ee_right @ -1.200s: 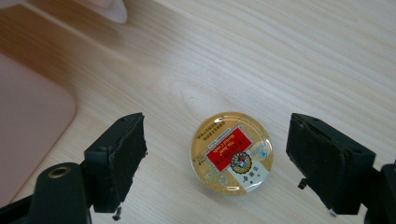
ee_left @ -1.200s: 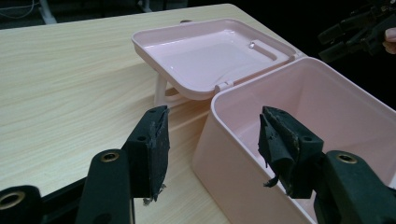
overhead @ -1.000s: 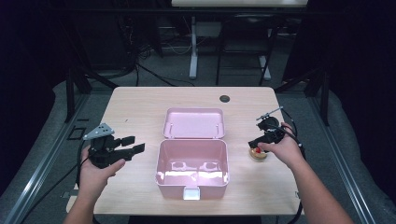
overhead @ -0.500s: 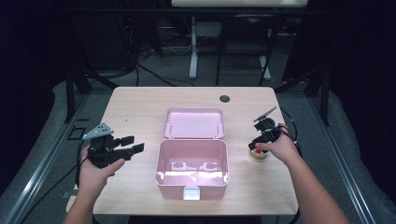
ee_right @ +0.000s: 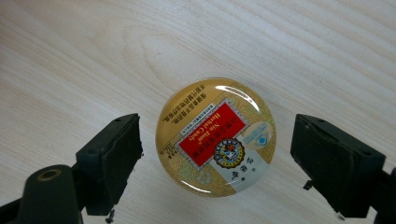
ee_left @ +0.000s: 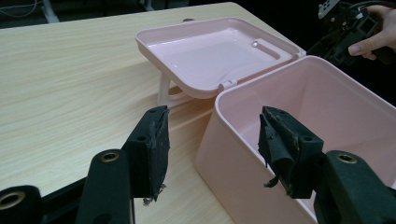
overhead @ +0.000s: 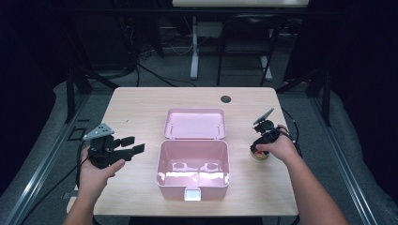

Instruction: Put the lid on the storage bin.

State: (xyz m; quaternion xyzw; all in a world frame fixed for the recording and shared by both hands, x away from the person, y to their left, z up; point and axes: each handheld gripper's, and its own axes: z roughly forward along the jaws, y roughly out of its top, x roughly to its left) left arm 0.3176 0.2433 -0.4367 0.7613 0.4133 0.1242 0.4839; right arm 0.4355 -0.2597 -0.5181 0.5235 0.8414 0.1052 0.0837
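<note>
The right tool hangs straight above a round gold candy tin with a red label, its 2 jaws spread wide to either side of the tin and touching neither edge. The tin lies flat on the tabletop near the right edge, just beside the right wall of the open pink box. The box stands at the middle of the tabletop toward the near edge, its lid folded back flat behind it. The left tool is held near the left edge, jaws released and empty, pointing at the box's left wall.
</note>
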